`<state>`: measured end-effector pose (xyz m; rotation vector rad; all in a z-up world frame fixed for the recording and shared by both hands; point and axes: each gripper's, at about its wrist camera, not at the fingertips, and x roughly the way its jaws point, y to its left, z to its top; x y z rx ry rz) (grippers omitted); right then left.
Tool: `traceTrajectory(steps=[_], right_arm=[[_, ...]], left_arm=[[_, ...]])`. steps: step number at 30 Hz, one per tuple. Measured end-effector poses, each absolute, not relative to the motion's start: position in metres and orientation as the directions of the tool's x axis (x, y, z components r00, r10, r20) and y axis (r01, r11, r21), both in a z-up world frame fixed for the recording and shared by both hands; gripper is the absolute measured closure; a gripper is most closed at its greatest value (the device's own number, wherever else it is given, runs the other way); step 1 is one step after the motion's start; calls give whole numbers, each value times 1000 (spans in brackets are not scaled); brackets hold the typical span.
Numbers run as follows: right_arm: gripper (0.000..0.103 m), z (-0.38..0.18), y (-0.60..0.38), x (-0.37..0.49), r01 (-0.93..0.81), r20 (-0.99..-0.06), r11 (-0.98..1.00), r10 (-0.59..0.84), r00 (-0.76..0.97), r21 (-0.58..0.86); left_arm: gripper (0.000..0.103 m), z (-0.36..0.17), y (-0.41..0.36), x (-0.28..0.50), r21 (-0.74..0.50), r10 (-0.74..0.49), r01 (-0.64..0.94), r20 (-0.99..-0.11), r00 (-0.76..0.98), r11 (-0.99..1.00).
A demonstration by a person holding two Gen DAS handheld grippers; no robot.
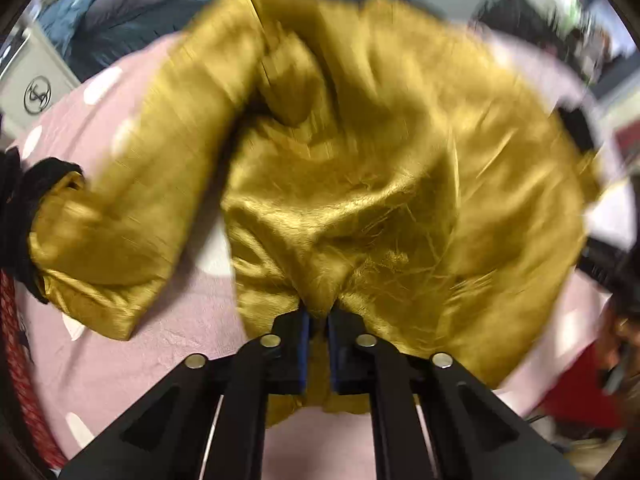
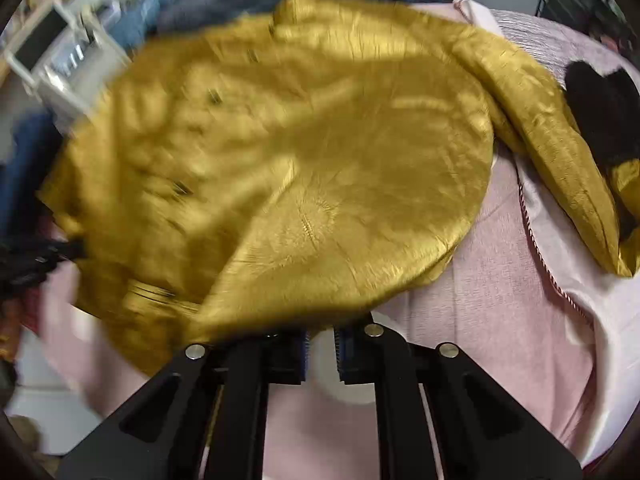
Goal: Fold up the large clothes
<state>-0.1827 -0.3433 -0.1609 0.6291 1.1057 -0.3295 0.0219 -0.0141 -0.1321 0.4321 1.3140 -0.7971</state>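
Left tool [image 1: 319, 316], right tool [image 2: 321, 334]: black arms, silver rivets, blue pads
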Motion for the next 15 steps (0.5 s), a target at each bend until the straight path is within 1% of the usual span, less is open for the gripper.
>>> traceTrajectory(steps=[2, 3, 4, 6, 7, 9, 10, 11, 12, 13, 14, 15], right_arm=[[95, -115, -356, -206, 537, -851, 736, 101, 515, 412], [96, -91, -364, -221, 535, -819, 704, 115, 563, 467], [96, -57, -379, -241, 518, -759, 654, 137, 636, 552], [97, -5, -383, -258, 467, -676, 630, 128, 726, 620], [97, 25, -392, -273, 458, -660, 653, 86, 746, 603], [97, 55, -401, -290, 489, -667, 659, 25, 745, 571], [97, 62, -408, -299, 492, -656, 635, 29, 754, 595], [96, 62, -418, -304, 476, -632, 597, 69, 772, 646], [95, 56, -424, -304, 471, -622, 564, 100, 777, 678], [84, 44, -429, -303, 499, -637, 529, 106, 763, 686], [50, 28, -434, -308, 578, -691, 482, 81, 719, 658], [27, 9, -436, -313, 673, -760, 431, 46, 649, 601]], left_arm=[[98, -83, 3, 31, -237, -382, 698, -923, 56, 676], [98, -67, 11, 34, -264, -414, 685, -909, 59, 678], [98, -44, 23, 39, -291, -451, 670, -889, 74, 683], [98, -14, 39, 45, -309, -481, 654, -872, 96, 690], [98, -6, 45, 47, -315, -488, 647, -867, 102, 695], [98, 3, 61, 57, -355, -508, 608, -856, 94, 710], [98, 1, 66, 59, -379, -513, 582, -855, 77, 720], [97, -6, 71, 65, -400, -511, 551, -858, 56, 732], [95, -10, 72, 69, -405, -497, 533, -867, 35, 743], [89, -25, 74, 73, -366, -436, 505, -900, 22, 781], [71, -47, 76, 76, -281, -332, 472, -943, 27, 836], [58, -60, 79, 74, -212, -255, 453, -966, 35, 866]])
